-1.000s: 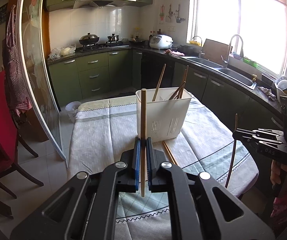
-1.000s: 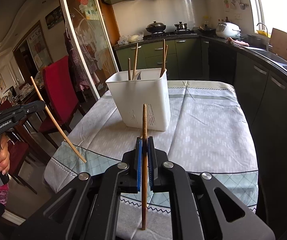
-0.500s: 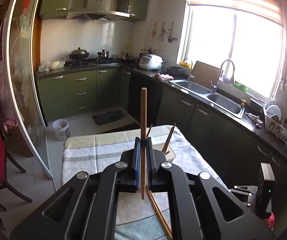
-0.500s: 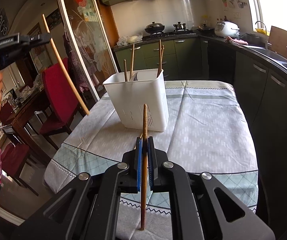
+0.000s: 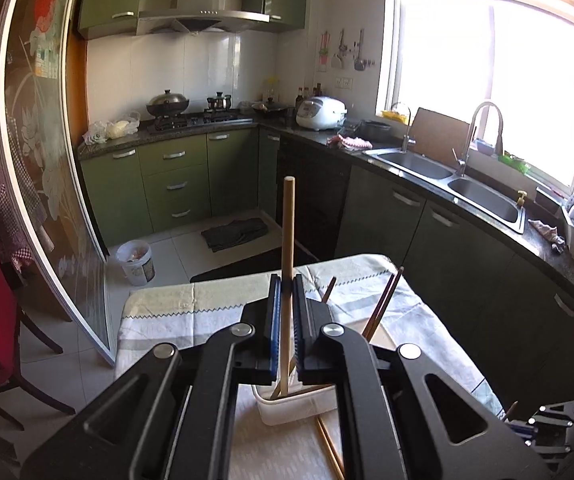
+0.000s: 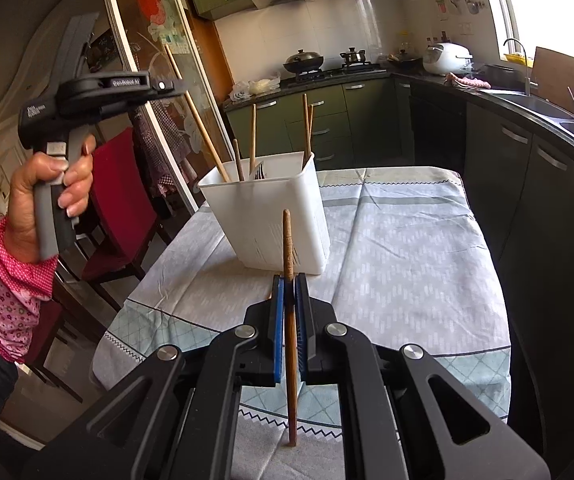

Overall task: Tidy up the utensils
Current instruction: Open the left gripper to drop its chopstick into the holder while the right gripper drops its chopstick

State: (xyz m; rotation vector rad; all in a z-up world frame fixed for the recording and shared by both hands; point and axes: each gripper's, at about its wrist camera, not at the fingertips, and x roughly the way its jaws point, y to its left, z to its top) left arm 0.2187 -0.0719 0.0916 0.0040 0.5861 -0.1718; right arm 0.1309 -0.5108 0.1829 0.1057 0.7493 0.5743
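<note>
A white utensil holder (image 6: 271, 216) stands on the clothed table (image 6: 399, 264) with several chopsticks (image 6: 307, 128) upright in it. My left gripper (image 5: 285, 292) is shut on a light wooden chopstick (image 5: 287, 232) and hangs above the holder (image 5: 295, 402). In the right wrist view the left gripper (image 6: 179, 87) is raised at the holder's left, and its chopstick (image 6: 203, 132) slants down with the tip inside the holder's near left corner. My right gripper (image 6: 289, 292) is shut on a darker brown chopstick (image 6: 287, 240), held upright in front of the holder. The right gripper (image 5: 551, 428) also shows low at the right.
A loose chopstick (image 5: 329, 448) lies on the cloth beside the holder. A red chair (image 6: 123, 200) and a glass sliding door (image 6: 155, 80) stand left of the table. Dark cabinets with a sink (image 5: 447, 176) run along the right. A small bucket (image 5: 137, 262) sits on the floor.
The left gripper rose and swung over to the holder with its chopstick, whose tip now dips into the holder. The right gripper has kept still with its chopstick.
</note>
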